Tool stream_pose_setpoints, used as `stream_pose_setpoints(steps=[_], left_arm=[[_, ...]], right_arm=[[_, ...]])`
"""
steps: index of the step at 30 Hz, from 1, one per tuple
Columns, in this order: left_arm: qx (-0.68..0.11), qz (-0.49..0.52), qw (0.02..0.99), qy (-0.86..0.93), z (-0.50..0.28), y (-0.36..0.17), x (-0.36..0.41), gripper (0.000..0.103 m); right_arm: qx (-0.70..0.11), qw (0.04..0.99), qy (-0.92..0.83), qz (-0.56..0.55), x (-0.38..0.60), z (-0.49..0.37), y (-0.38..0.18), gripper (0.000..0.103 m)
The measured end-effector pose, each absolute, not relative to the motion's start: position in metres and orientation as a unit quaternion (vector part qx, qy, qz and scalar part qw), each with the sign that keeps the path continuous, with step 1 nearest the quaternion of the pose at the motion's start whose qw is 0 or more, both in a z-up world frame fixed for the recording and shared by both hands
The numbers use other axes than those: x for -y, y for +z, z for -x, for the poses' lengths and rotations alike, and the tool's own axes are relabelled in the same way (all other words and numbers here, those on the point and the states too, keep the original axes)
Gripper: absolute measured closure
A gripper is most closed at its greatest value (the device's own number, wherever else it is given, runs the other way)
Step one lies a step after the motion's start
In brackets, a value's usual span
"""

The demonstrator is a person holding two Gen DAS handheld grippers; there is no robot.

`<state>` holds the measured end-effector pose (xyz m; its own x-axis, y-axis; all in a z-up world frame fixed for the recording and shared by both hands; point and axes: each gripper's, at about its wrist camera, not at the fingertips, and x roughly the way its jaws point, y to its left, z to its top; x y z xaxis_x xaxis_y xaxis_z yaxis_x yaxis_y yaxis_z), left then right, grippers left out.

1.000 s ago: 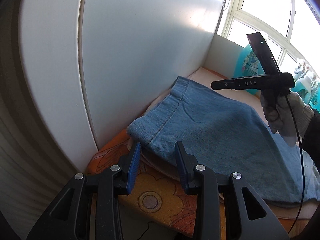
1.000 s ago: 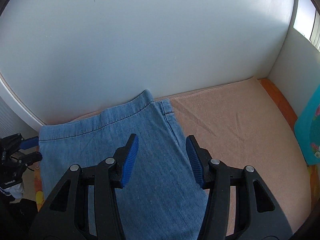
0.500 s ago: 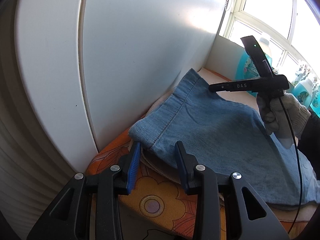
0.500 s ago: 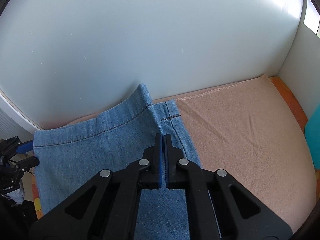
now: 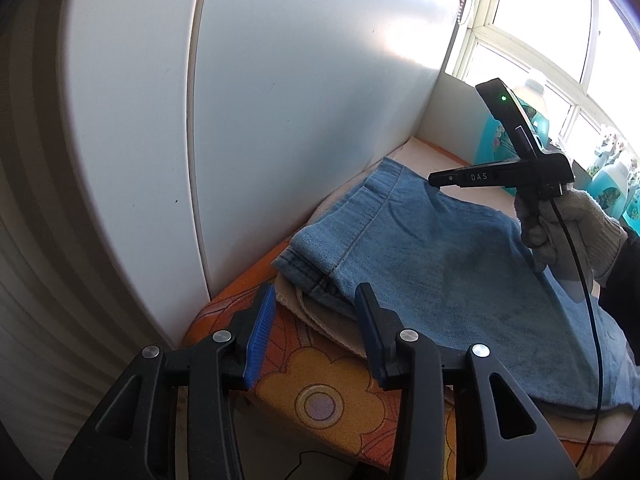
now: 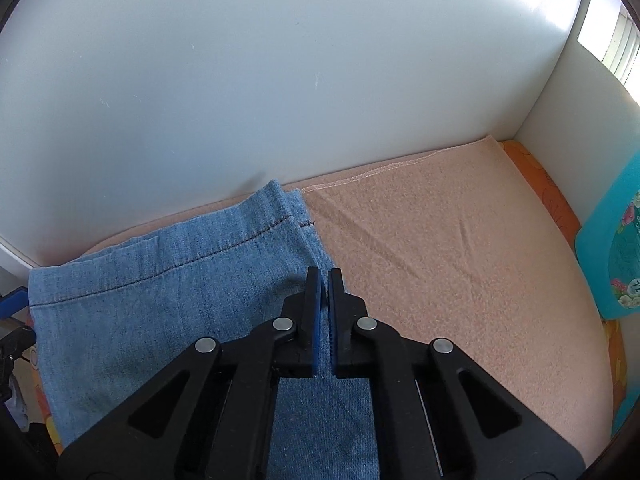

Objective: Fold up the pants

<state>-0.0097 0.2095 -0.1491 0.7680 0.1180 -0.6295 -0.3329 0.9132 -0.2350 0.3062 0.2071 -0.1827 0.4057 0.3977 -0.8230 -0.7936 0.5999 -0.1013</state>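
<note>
On the pink towel (image 6: 460, 280), the right hand-held gripper (image 6: 324, 280) is clenched over blue pants (image 6: 160, 312); the left hand-held gripper (image 5: 316, 312), its jaws just widening, stands released with nothing between them.

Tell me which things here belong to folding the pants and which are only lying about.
For the job:
pants
right gripper, shut on the pants' edge
left gripper, nothing between its jaws, which have just been opening wider
towel under the pants

Lying about:
bottles by the window
orange cloth under the towel
</note>
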Motion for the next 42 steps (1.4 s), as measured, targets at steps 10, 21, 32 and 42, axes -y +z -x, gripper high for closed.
stream_pose_setpoints(steps=[10, 21, 32, 42], left_arm=[[-0.330, 0.197, 0.915, 0.119, -0.012, -0.152, -0.211, 0.051], [-0.318, 0.177, 0.921, 0.137, -0.023, -0.150, -0.206, 0.057], [-0.277, 0.128, 0.944, 0.124, -0.022, -0.139, -0.186, 0.092], [-0.279, 0.097, 0.949, 0.114, -0.029, -0.141, -0.172, 0.092]], right_arm=[[-0.404, 0.769, 0.454, 0.201, -0.200, -0.242, -0.160, 0.085], [-0.433, 0.740, 0.479, 0.187, -0.211, -0.232, -0.173, 0.085], [-0.498, 0.694, 0.513, 0.087, -0.246, -0.234, -0.171, 0.050], [-0.540, 0.688, 0.475, 0.095, -0.295, -0.223, -0.201, 0.067]])
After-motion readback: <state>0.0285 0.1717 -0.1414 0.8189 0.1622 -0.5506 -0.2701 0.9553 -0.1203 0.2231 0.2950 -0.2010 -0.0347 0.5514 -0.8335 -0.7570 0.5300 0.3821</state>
